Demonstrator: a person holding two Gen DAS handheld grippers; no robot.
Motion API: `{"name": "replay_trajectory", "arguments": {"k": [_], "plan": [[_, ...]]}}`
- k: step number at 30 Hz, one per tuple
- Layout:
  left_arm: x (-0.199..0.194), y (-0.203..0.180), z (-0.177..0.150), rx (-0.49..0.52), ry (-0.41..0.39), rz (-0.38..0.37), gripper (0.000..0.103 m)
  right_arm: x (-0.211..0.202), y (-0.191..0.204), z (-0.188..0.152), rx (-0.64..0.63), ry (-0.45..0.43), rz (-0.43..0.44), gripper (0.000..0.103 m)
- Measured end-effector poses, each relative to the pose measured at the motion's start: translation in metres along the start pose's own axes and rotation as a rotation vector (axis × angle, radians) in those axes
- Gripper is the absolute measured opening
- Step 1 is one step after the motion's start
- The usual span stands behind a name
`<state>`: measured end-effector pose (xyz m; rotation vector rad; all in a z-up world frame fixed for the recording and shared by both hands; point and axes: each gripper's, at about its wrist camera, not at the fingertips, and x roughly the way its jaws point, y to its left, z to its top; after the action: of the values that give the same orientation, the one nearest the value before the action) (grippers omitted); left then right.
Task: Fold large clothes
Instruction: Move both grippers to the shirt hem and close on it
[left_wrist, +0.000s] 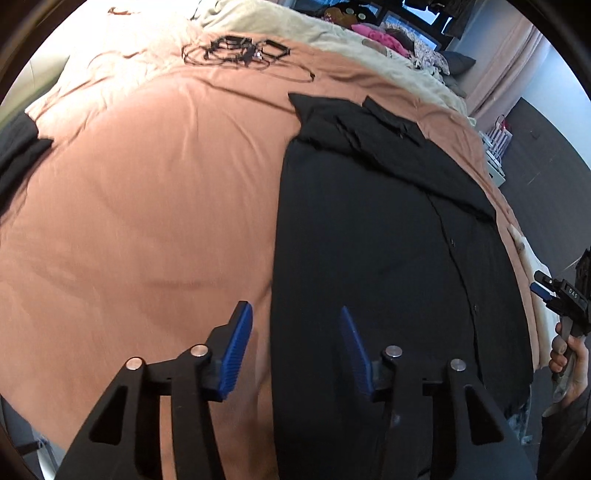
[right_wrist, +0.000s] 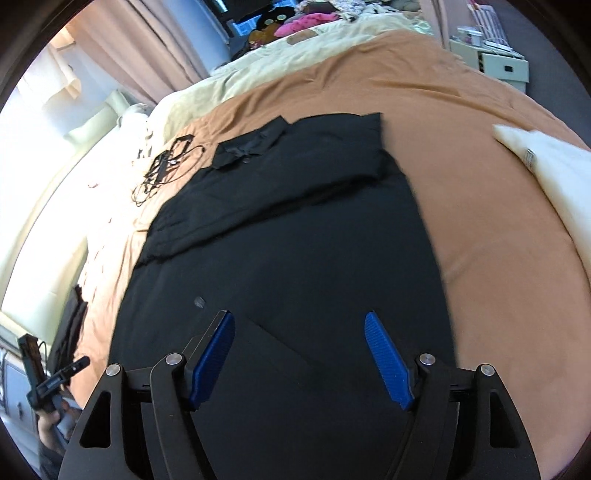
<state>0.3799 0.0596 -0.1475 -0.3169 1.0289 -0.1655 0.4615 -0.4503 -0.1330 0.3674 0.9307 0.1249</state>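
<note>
A large black button-up shirt (left_wrist: 388, 229) lies flat on the orange bedspread (left_wrist: 147, 192), sleeves folded across its upper part, collar at the far end. It also shows in the right wrist view (right_wrist: 295, 229). My left gripper (left_wrist: 295, 325) is open and empty, hovering above the shirt's left edge near its hem. My right gripper (right_wrist: 299, 332) is open and empty, hovering above the shirt's lower part. The right gripper also shows at the far right of the left wrist view (left_wrist: 554, 295), off the bed's edge.
A tangle of black cables (left_wrist: 240, 51) lies on the bedspread beyond the shirt. A white pillow (right_wrist: 546, 173) lies at the right. A cream blanket (right_wrist: 295, 70) and colourful clutter (right_wrist: 306, 20) are at the bed's far end. White drawers (right_wrist: 495, 62) stand beside the bed.
</note>
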Motion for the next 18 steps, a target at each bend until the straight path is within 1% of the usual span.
{"name": "replay_trajectory", "arguments": {"k": [3,9,10,11,14,15,17,18], "plan": [[0.002,0.002,-0.019,-0.013,0.02,-0.002,0.043,-0.01,-0.025,-0.017,0.016,0.002,-0.007,0.074],[0.006,0.004,-0.051,-0.049,0.052,-0.027,0.042,-0.024,-0.071,-0.051,0.078,0.009,-0.018,0.074],[0.006,0.004,-0.056,-0.056,0.055,-0.03,0.036,-0.026,-0.077,-0.057,0.089,0.01,-0.02,0.073],[0.007,0.005,-0.06,-0.061,0.059,-0.029,0.034,-0.027,-0.082,-0.062,0.095,0.011,-0.02,0.073],[0.003,0.007,-0.069,-0.077,0.052,-0.043,0.033,-0.032,-0.093,-0.076,0.115,0.01,-0.009,0.073],[0.001,0.008,-0.072,-0.079,0.052,-0.049,0.033,-0.034,-0.096,-0.082,0.125,0.011,-0.002,0.072],[-0.002,0.008,-0.078,-0.08,0.052,-0.057,0.033,-0.034,-0.099,-0.092,0.139,0.018,0.016,0.067],[-0.004,0.009,-0.082,-0.082,0.054,-0.068,0.033,-0.034,-0.102,-0.097,0.146,0.023,0.028,0.062]]}}
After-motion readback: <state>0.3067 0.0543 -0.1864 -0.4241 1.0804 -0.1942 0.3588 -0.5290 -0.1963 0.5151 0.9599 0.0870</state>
